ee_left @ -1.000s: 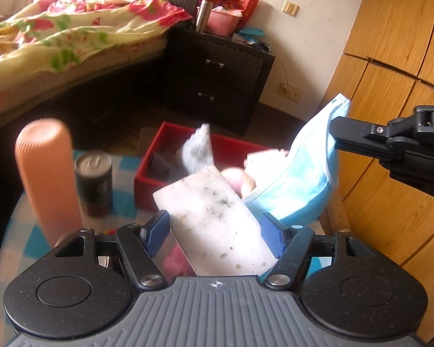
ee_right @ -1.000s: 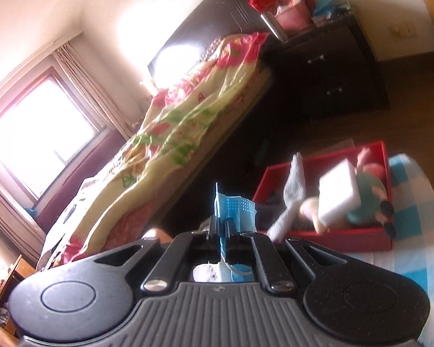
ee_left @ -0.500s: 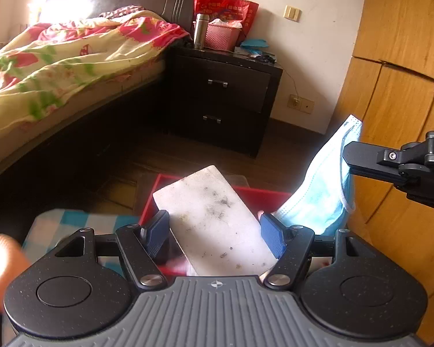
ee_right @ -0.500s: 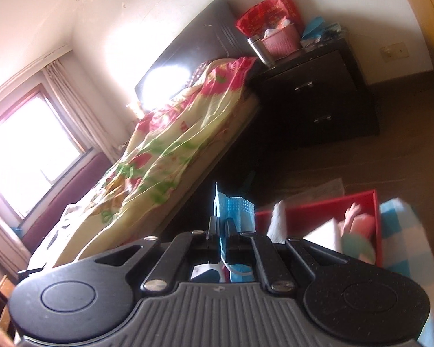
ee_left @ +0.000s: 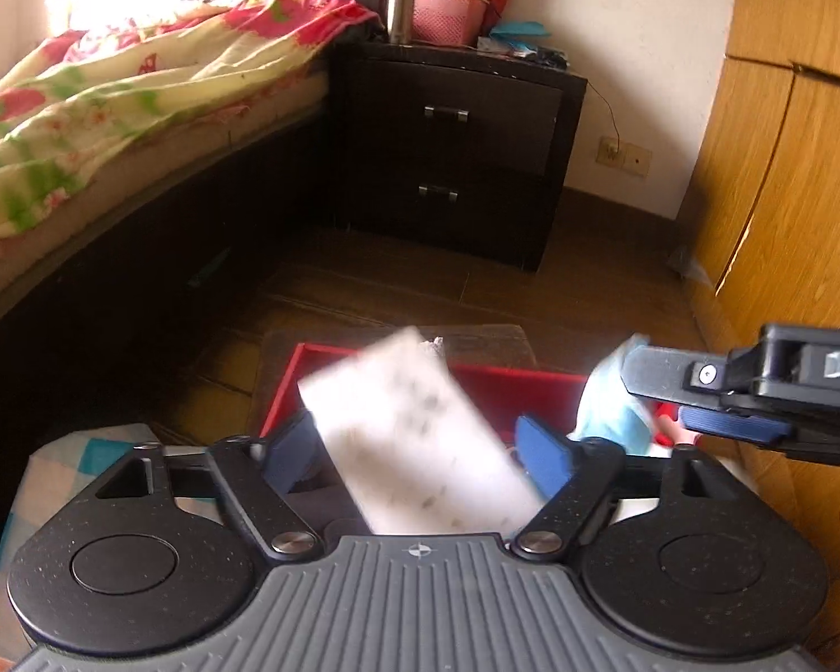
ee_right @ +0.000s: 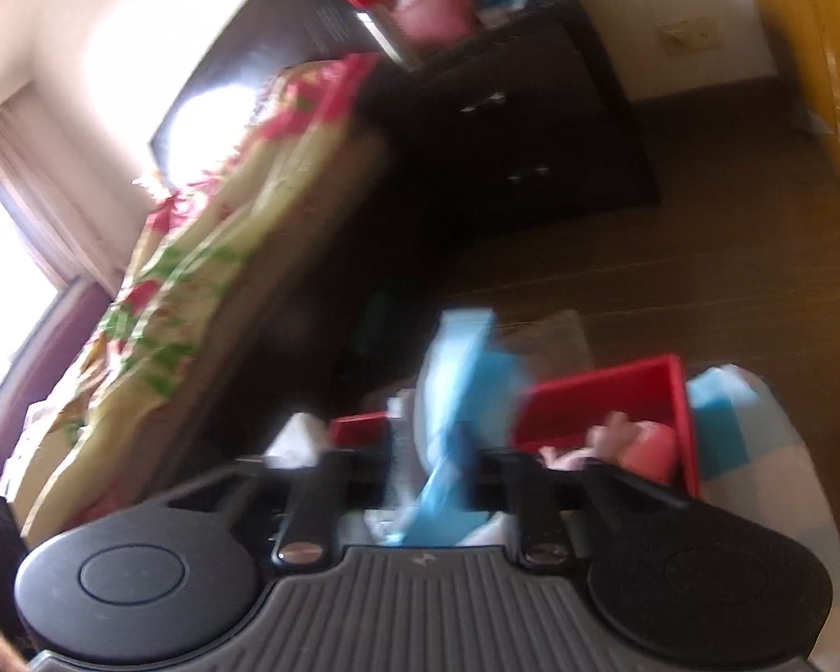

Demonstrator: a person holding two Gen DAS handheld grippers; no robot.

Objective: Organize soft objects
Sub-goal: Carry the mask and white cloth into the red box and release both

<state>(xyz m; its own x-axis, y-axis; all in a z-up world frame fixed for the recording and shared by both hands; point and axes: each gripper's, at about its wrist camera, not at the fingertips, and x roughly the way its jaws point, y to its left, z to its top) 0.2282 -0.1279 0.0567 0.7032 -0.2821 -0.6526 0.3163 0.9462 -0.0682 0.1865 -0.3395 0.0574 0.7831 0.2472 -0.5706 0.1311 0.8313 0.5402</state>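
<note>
Left claw (ee_left: 420, 451) fingers spread wide; right claw (ee_right: 434, 481) likewise parted, motion-blurred.

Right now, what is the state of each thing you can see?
Left hand-held gripper: open, sponge loose between fingers.
Sponge: blurred, dropping toward box.
Right hand-held gripper: open, mask slipping out.
Mask: blurred, over box.
Red box: open, pink toy inside.
Nightstand: drawers closed.

Red box (ee_left: 537, 383) on checked tablecloth (ee_left: 67, 456)
</note>
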